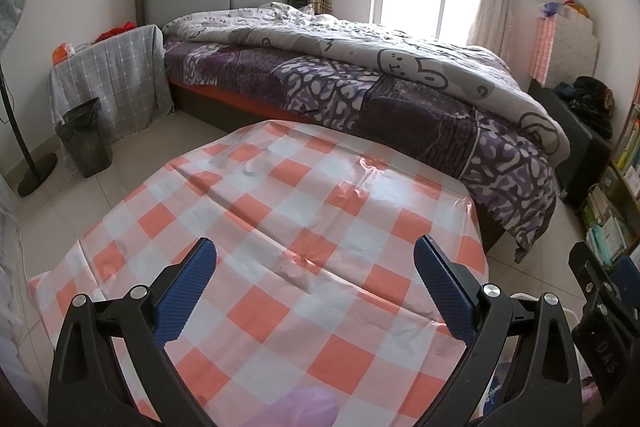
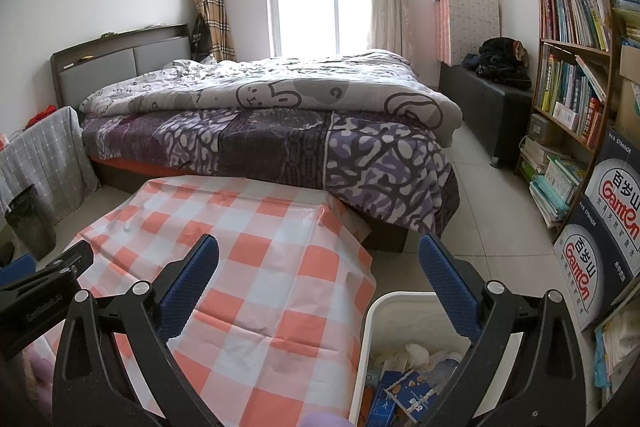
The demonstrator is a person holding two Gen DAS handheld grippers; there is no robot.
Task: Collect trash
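Both claws hang over the checked tabletop with their blue-padded fingers spread wide and nothing between them. The left claw (image 1: 314, 255) sits above the middle of the tabletop (image 1: 304, 211), whose orange-and-white plastic cloth is creased and bare except for a blurred lilac shape (image 1: 296, 407) at the near edge that I cannot make out. The right claw (image 2: 318, 253) is off to the right, half over the cloth's corner and half over the white bin (image 2: 370, 323) that stands on the floor tight against the tabletop's right side.

The trash is in that bin: crumpled white tissue (image 2: 416, 353) on top, a blue printed carton (image 2: 404, 393) lying tilted below it, and other scraps too jumbled to name. From the left wrist view only a sliver of the bin's rim shows behind the right-hand finger.

Further out, a second bin, a dark one (image 1: 84, 137) with a black liner, stands on the tiled floor by the cloth-draped nightstand (image 1: 112, 83) at the head of the bed; I cannot see what it holds. The bed (image 2: 272, 115) runs across the room behind the tabletop under a rumpled grey quilt. Along the right wall a bookshelf (image 2: 576, 59) is crammed with books, and printed cardboard boxes (image 2: 600, 235) stand stacked on the floor beside it.
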